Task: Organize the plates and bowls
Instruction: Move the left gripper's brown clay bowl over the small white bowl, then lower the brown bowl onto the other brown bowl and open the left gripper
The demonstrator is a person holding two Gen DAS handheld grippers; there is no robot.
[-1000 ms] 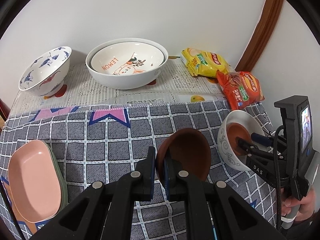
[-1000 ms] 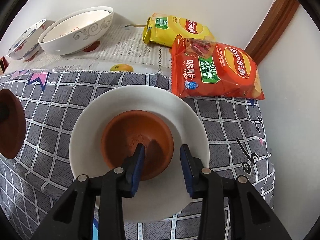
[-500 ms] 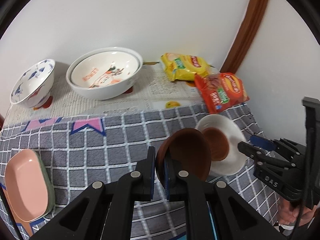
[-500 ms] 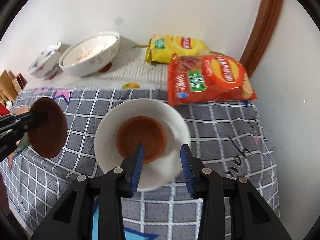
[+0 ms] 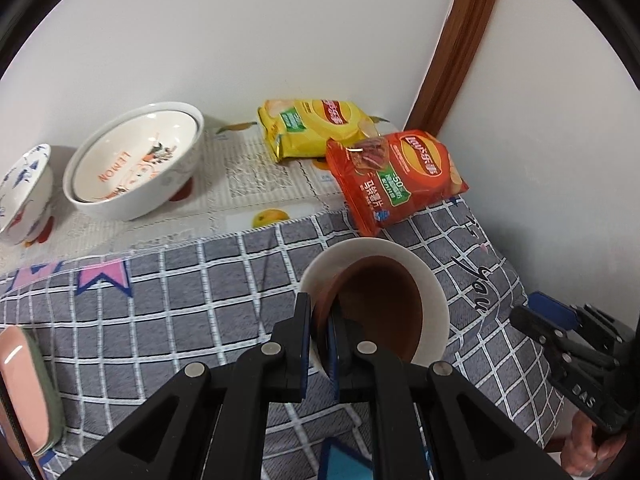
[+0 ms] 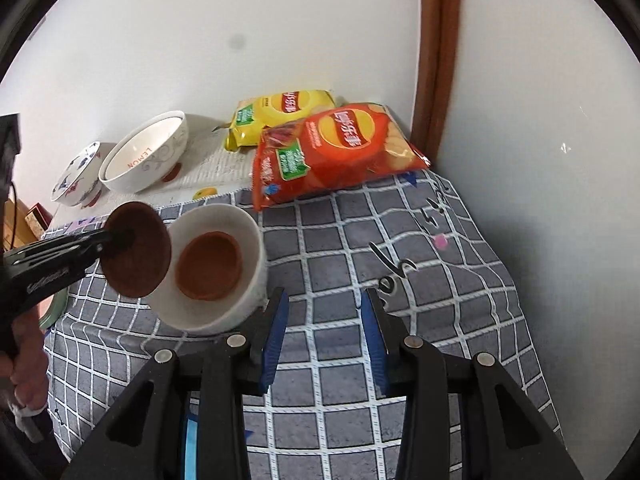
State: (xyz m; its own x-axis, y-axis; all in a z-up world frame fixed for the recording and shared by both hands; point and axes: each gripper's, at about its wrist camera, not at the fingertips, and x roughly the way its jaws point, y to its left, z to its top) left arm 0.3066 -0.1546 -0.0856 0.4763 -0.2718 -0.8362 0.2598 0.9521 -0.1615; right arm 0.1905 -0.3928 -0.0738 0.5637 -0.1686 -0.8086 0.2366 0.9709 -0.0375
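My left gripper [image 5: 320, 328] is shut on the rim of a small brown dish [image 5: 384, 312] and holds it tilted just over a white bowl [image 5: 434, 300] on the checked cloth. In the right wrist view the held dish [image 6: 136, 248] hangs at the left rim of the white bowl [image 6: 244, 224], which has another brown dish [image 6: 208, 266] inside. My right gripper [image 6: 324, 336] is open and empty, just right of that bowl. A large LEMON bowl [image 5: 132, 164] and a blue-patterned bowl [image 5: 24, 192] stand at the back left.
A yellow chip bag [image 5: 316, 124] and a red chip bag [image 5: 396, 176] lie at the back right by the wall. A pink plate on a green one [image 5: 24, 392] sits at the left edge. The wall corner with brown trim [image 6: 436, 52] bounds the right.
My left gripper has carried the brown dish right, up to the white bowl. My right gripper has drawn back and to the right, away from that bowl.
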